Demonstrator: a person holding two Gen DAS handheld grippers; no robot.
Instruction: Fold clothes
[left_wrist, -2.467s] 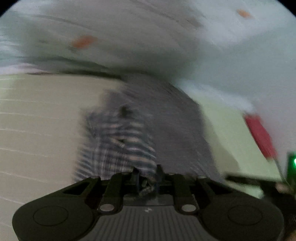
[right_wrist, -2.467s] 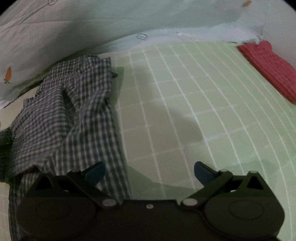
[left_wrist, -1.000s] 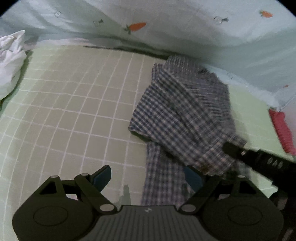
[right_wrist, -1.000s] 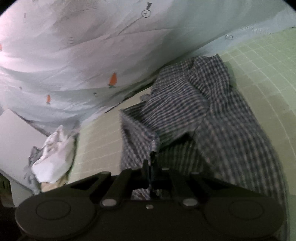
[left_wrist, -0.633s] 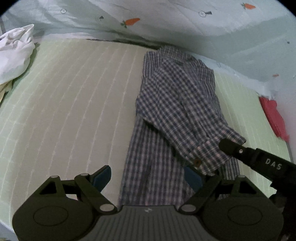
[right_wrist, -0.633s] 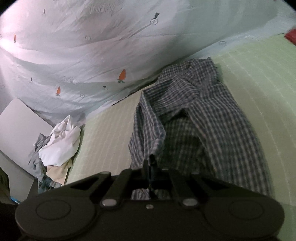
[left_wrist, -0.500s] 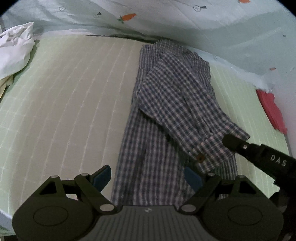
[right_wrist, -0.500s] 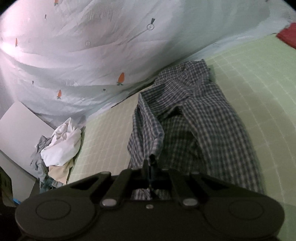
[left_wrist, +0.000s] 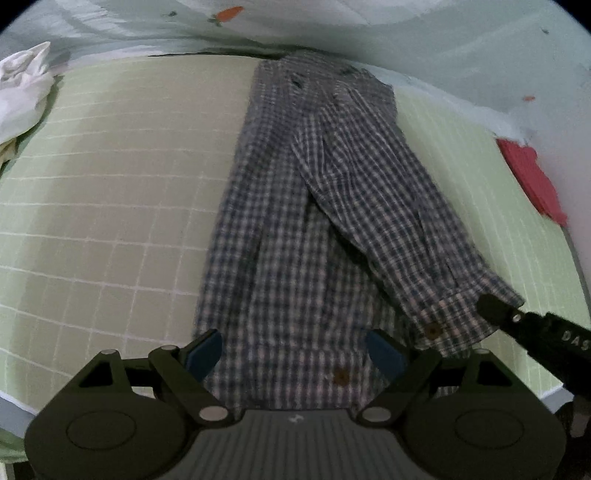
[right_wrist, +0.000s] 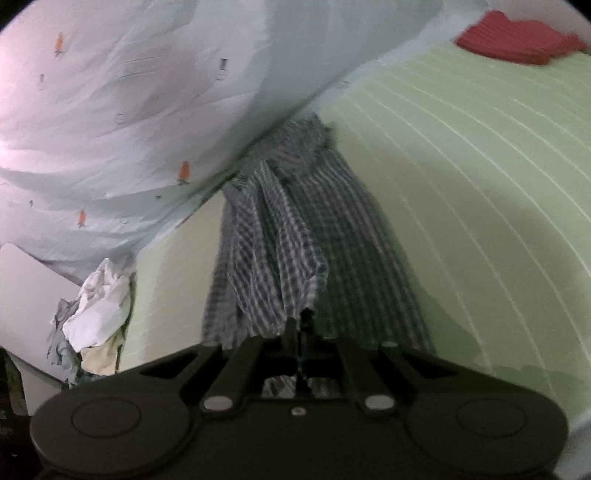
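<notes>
- Since a moment ago, the plaid shirt (left_wrist: 295, 229) has been drawn out from a bunched heap into a long strip down the green grid mat (left_wrist: 110, 192), and its sleeve (left_wrist: 391, 221) is now pulled across the body toward 4 o'clock.
- In the left wrist view, the shirt runs from 12 o'clock at the mat's far edge to 6 o'clock, where its hem lies between the blue pads (left_wrist: 203, 349).
- The left gripper (left_wrist: 293, 350) has its jaws wide apart, over the hem, gripping nothing.
- The right gripper (left_wrist: 495, 312) enters at 4 o'clock, its tip on the buttoned cuff (left_wrist: 454, 317).
- In the right wrist view, the right gripper (right_wrist: 301, 332) has its jaws together, clamped on the cuff, and checked cloth rises from them toward 12 o'clock.
- A red knit item (left_wrist: 532, 181) lies at 3 o'clock, well apart from the shirt.
- A white crumpled cloth (left_wrist: 22, 92) sits at 10 o'clock.
- A pale sheet with carrot prints (right_wrist: 110, 110) hangs behind the mat.
</notes>
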